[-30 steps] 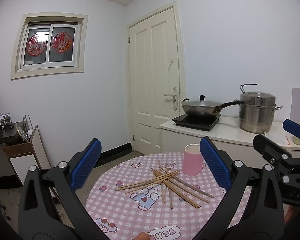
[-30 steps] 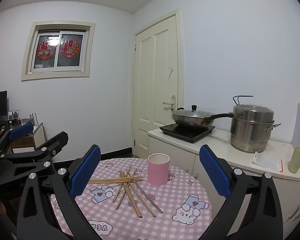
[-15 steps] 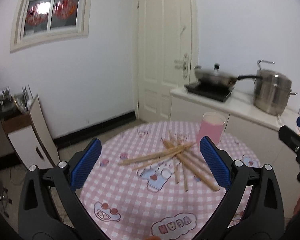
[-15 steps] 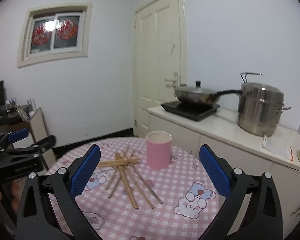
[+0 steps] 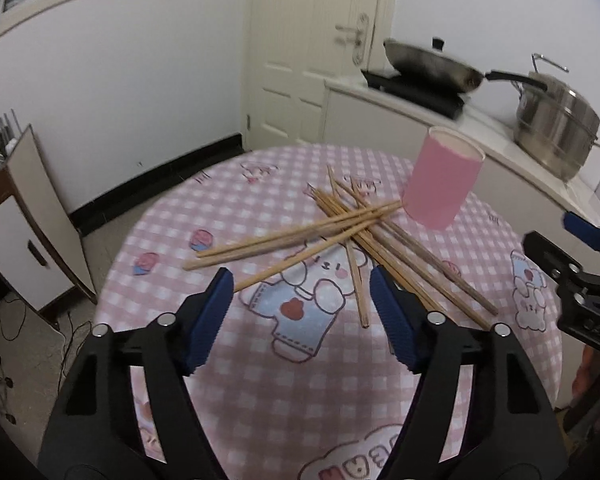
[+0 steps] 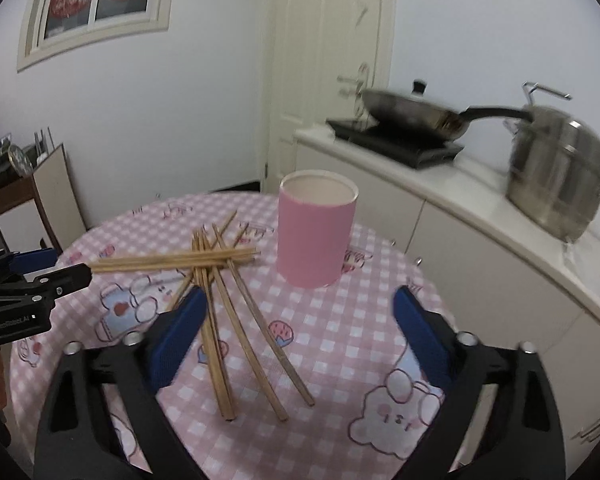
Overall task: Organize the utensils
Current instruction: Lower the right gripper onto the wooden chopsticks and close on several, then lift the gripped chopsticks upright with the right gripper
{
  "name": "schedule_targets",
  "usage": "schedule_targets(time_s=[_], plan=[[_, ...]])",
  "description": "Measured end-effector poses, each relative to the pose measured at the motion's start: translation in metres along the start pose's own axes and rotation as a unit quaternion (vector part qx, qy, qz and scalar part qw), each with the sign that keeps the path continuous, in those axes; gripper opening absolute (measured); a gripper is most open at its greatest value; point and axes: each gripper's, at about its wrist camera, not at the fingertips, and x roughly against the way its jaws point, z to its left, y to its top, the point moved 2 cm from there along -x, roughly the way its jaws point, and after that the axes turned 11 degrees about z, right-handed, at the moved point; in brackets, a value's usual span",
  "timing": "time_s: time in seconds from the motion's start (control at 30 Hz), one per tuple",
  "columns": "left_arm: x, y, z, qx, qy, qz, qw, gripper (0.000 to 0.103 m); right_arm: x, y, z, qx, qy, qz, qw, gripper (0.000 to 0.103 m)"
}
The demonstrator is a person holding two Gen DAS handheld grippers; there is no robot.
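Several wooden chopsticks (image 5: 340,232) lie crossed in a loose pile on the round table (image 5: 260,360) with a pink checked cloth. A pink cylindrical holder (image 5: 442,182) stands upright just behind the pile. My left gripper (image 5: 302,280) is open and empty, hovering above the near ends of the chopsticks. My right gripper (image 6: 296,300) is open and empty, above the table in front of the holder (image 6: 316,228), with the chopsticks (image 6: 220,280) to its left. The right gripper shows at the left view's right edge (image 5: 580,276). The left gripper shows at the right view's left edge (image 6: 32,284).
A white counter (image 6: 480,216) runs behind and right of the table, with a wok on a hob (image 6: 412,120) and a steel steamer pot (image 6: 556,176). A cream door (image 5: 312,40) is behind. A low cabinet (image 5: 16,232) stands left of the table.
Both grippers have moved forward and tilted down toward the table. The chopsticks and holder now appear much nearer. Both stay open and empty; nothing on the table has moved.
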Motion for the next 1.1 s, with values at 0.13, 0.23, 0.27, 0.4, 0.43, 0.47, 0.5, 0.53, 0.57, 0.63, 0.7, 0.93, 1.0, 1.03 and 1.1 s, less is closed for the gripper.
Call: schedule_targets(time_s=[0.13,0.23,0.27,0.4,0.43,0.47,0.5,0.53,0.57,0.63,0.7,0.93,1.0,1.03,1.1], plan=[[-0.023,0.011,0.004,-0.010,0.007,0.013,0.9998,0.065,-0.024,0.000,-0.001,0.009,0.010,0.022,1.000,0.080],[-0.035,0.020,0.004,-0.030,0.003,0.027,0.9992,0.065,-0.040,0.001,-0.001,0.015,0.014,0.035,0.999,0.080],[-0.039,0.023,0.002,-0.041,0.005,0.030,0.9987,0.065,-0.043,0.002,-0.001,0.015,0.017,0.037,0.999,0.080],[-0.052,0.033,-0.011,-0.093,0.010,0.039,0.9949,0.065,-0.058,0.007,-0.002,0.016,0.031,0.047,0.998,0.080],[-0.055,0.034,-0.015,-0.106,0.008,0.041,0.9935,0.065,-0.060,0.007,-0.001,0.017,0.032,0.049,0.998,0.080],[-0.058,0.036,-0.017,-0.116,0.007,0.044,0.9922,0.065,-0.063,0.008,-0.001,0.019,0.034,0.051,0.998,0.080],[-0.061,0.037,-0.021,-0.128,0.007,0.048,0.9906,0.065,-0.065,0.009,-0.001,0.020,0.036,0.053,0.998,0.080],[-0.067,0.039,-0.025,-0.142,0.008,0.055,0.9883,0.061,-0.067,0.009,-0.001,0.020,0.037,0.054,0.998,0.080],[-0.072,0.040,-0.029,-0.152,0.010,0.063,0.9863,0.054,-0.070,0.009,-0.002,0.020,0.039,0.057,0.997,0.080],[-0.082,0.042,-0.033,-0.163,0.004,0.078,0.9835,0.040,-0.074,0.009,-0.003,0.020,0.043,0.061,0.997,0.080],[-0.092,0.043,-0.036,-0.168,0.000,0.095,0.9812,0.034,-0.079,0.010,-0.003,0.021,0.046,0.068,0.996,0.080],[-0.101,0.041,-0.041,-0.177,-0.014,0.110,0.9780,0.013,-0.091,0.008,-0.001,0.025,0.060,0.081,0.995,0.080],[-0.101,0.038,-0.040,-0.175,-0.020,0.113,0.9779,0.007,-0.094,0.009,0.001,0.028,0.067,0.086,0.994,0.079],[-0.100,0.036,-0.039,-0.172,-0.022,0.116,0.9780,0.006,-0.095,0.009,0.002,0.030,0.069,0.088,0.993,0.078],[-0.098,0.032,-0.036,-0.168,-0.025,0.119,0.9783,0.006,-0.100,0.009,0.004,0.035,0.074,0.096,0.992,0.072]])
